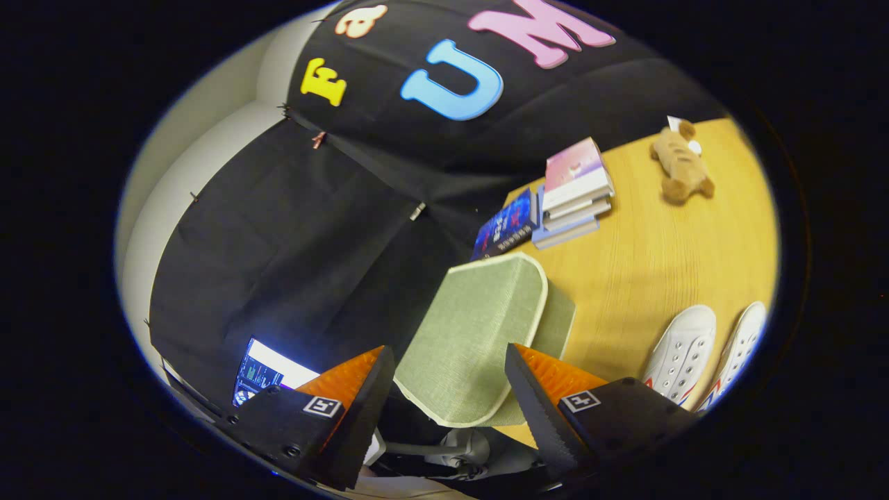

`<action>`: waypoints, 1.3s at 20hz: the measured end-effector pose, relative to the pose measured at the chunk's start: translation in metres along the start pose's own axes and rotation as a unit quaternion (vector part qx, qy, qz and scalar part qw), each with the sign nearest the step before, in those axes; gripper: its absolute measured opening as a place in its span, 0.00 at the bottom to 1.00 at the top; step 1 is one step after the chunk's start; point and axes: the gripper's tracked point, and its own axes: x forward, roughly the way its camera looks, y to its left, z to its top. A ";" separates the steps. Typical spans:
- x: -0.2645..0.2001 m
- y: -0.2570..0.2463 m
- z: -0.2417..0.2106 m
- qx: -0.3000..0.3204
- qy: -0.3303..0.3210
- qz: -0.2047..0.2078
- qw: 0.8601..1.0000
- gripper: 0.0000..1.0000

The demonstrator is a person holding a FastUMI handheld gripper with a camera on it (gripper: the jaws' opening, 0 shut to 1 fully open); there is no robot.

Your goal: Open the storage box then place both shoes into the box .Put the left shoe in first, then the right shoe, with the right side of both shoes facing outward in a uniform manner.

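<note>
Standing at the near table point(646, 271) edge, the green fabric storage box point(479, 333) has its lid tilted between the fingers of the gripper point(448, 392), spread wide and apart from the cloth. Bare wood separates box from two white shoes point(684, 354), partly cut off. Beyond: stacked books point(573, 191), plush toy point(680, 163); box interior hidden.

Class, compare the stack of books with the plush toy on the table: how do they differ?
The stack of books is flat-sided and multicoloured; the plush toy is rounded and plain tan. The books sit nearer the green storage box between the open tongs; the toy lies farther off. Both rest on the wooden table.
</note>
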 end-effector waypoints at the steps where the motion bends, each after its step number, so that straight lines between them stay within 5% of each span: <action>1: 0.010 -0.013 -0.006 0.016 0.018 0.001 1.000 0.98; 8: 0.064 -0.052 -0.044 0.186 0.091 0.061 0.976 0.97; 16: 0.080 -0.052 -0.042 0.286 0.098 0.145 0.942 0.95; 17: 0.078 -0.051 -0.042 0.290 0.098 0.150 0.940 0.82; 18: 0.076 -0.048 -0.039 0.298 0.096 0.164 0.935 0.82; 23: 0.065 -0.044 -0.022 0.295 0.074 0.157 0.940 0.12; 26: 0.060 -0.028 -0.006 0.286 0.046 0.156 0.944 0.05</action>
